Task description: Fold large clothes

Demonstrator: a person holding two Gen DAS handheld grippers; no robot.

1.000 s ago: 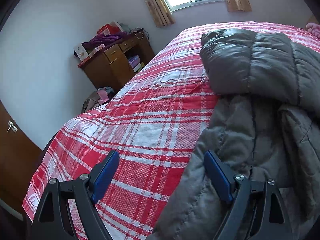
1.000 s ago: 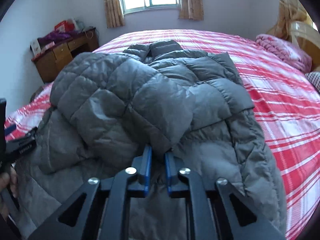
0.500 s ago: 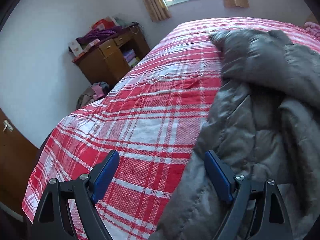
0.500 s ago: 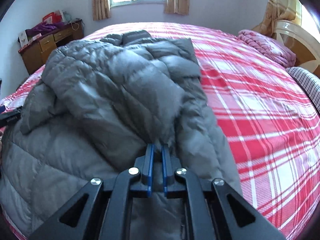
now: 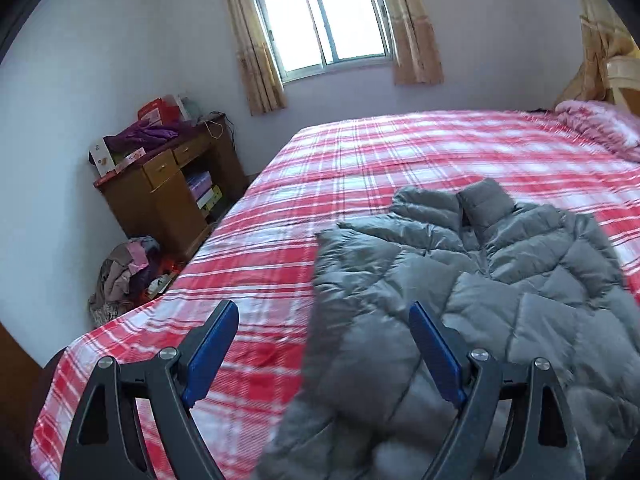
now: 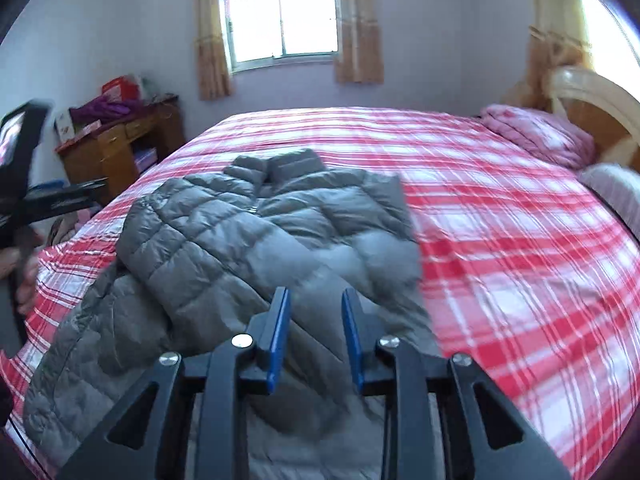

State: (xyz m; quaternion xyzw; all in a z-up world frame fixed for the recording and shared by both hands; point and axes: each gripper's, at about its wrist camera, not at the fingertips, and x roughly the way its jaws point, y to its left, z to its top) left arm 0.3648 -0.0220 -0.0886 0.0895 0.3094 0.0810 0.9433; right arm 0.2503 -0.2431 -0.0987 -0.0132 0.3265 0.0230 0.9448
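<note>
A grey quilted down jacket (image 6: 256, 240) lies on the red plaid bed (image 6: 500, 240), sleeves folded over its front and collar pointing at the window. In the left wrist view the jacket (image 5: 500, 300) fills the lower right. My left gripper (image 5: 324, 320) hangs open above the jacket's left edge, nothing between its blue pads. My right gripper (image 6: 314, 304) hovers over the jacket's near part; its jaws are opening and the pads stand apart from the fabric. The left gripper (image 6: 60, 196) and a hand show at the left edge of the right wrist view.
A wooden desk (image 5: 160, 196) piled with boxes and clothes stands left of the bed, a heap of clothes (image 5: 124, 276) on the floor beside it. A pink folded blanket (image 6: 536, 136) and the headboard (image 6: 592, 108) lie at the right. A curtained window (image 6: 280, 16) is behind.
My right gripper let go of the jacket fold, which dropped flat, and rose. My left gripper lifted and pulled back, so more of the bed and room shows.
</note>
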